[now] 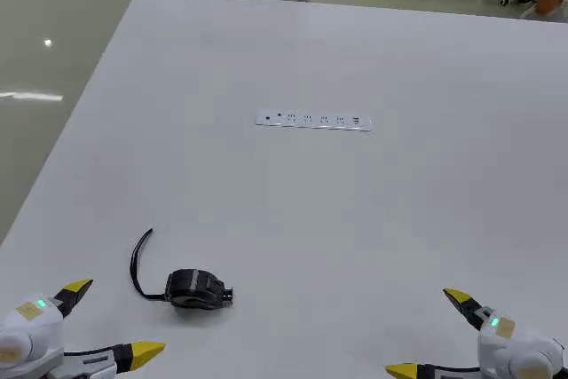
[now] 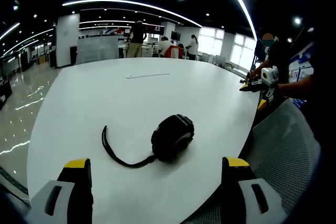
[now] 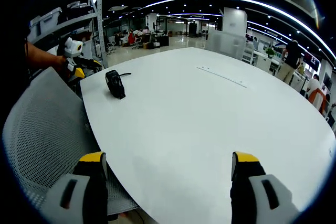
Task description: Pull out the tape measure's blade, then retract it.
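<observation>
We see a broad white tabletop (image 1: 355,219) with a long white power strip (image 1: 312,120) far out on it. Our left gripper (image 1: 120,318) and right gripper (image 1: 424,332) both have their yellow-tipped jaws spread wide, holding nothing. The black round-cased tape measure (image 1: 197,288) lies on the table just ahead of the left gripper, well apart from the right. Its thin black strap (image 1: 138,264) curls away toward the table's left edge. The blade end is too small to make out, and in the head view the bottom edge cuts off both gripper bodies.

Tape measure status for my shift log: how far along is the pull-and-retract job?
Done: nothing visible; the tape measure lies on the table, no blade drawn out. In hand: nothing; the left gripper and right gripper are open, both clear of it. Left: grip it, pull the blade, retract it.
</observation>
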